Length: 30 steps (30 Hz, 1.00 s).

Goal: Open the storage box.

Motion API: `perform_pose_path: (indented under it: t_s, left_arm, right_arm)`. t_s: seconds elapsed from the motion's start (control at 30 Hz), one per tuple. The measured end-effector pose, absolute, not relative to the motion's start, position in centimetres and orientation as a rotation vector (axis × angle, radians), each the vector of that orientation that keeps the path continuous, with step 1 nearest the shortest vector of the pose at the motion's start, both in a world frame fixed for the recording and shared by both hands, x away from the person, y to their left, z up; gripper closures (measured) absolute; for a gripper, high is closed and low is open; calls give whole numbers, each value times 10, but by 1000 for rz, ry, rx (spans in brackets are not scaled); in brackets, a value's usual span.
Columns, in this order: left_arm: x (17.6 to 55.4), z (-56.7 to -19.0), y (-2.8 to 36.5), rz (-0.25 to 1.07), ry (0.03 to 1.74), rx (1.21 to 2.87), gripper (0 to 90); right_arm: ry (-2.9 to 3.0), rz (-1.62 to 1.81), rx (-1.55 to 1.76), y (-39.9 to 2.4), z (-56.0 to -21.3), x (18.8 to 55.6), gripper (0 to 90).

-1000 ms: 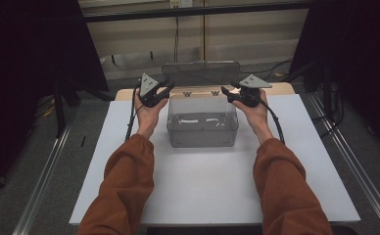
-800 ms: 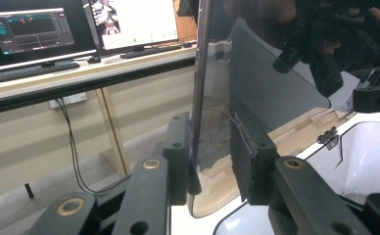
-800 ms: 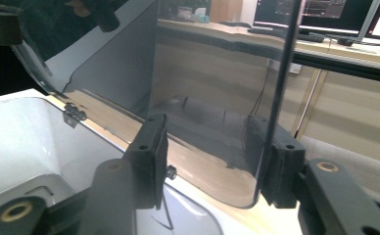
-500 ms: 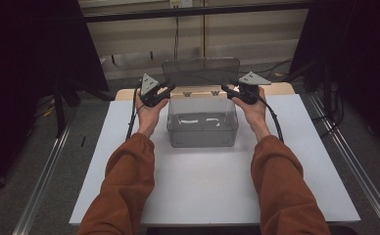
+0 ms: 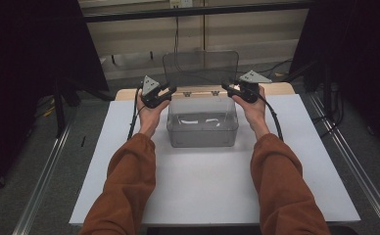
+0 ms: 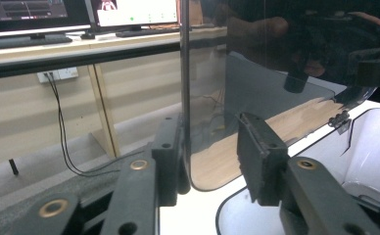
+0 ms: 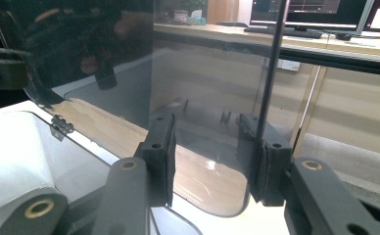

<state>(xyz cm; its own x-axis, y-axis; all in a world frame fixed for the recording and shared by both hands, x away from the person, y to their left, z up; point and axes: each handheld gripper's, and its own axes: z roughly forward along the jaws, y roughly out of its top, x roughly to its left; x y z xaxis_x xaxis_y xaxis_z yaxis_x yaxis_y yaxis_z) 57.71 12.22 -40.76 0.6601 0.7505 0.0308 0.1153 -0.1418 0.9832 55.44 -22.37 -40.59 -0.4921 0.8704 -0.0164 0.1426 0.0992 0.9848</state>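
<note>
We find the clear box's hinged lid (image 5: 201, 68) standing upright between the two units, its long axis running from one to the other. The left hand-held gripper (image 5: 167, 91) straddles its left edge, jaws just opening, one pad (image 6: 171, 156) touching. The right hand-held gripper (image 5: 225, 88) straddles the right edge, jaws closing, not yet clamped

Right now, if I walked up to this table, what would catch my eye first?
A clear plastic box sits mid-table on a white board, its smoky transparent hinged lid standing upright at the back. A person in rust-orange sleeves holds the left tongs and right tongs at the lid's two side edges; each edge sits between jaws that are not clamped on it.
</note>
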Motion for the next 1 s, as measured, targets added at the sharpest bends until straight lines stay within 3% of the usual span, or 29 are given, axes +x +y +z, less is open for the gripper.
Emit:
perform_pose_path:
  t_s: [0.4, 0.8, 1.0]
  left_arm:
    - [583, -417, 114, 631, 727, 1688, 551]
    - [592, -417, 113, 598, 731, 1690, 614]
    - [592, -415, 113, 575, 755, 1677, 629]
  right_arm:
    - [1736, 1460, 995, -226, -407, 557, 595]
    - [1729, 1493, 995, -228, -409, 560, 600]
    - [1733, 1491, 1010, -226, -410, 561, 556]
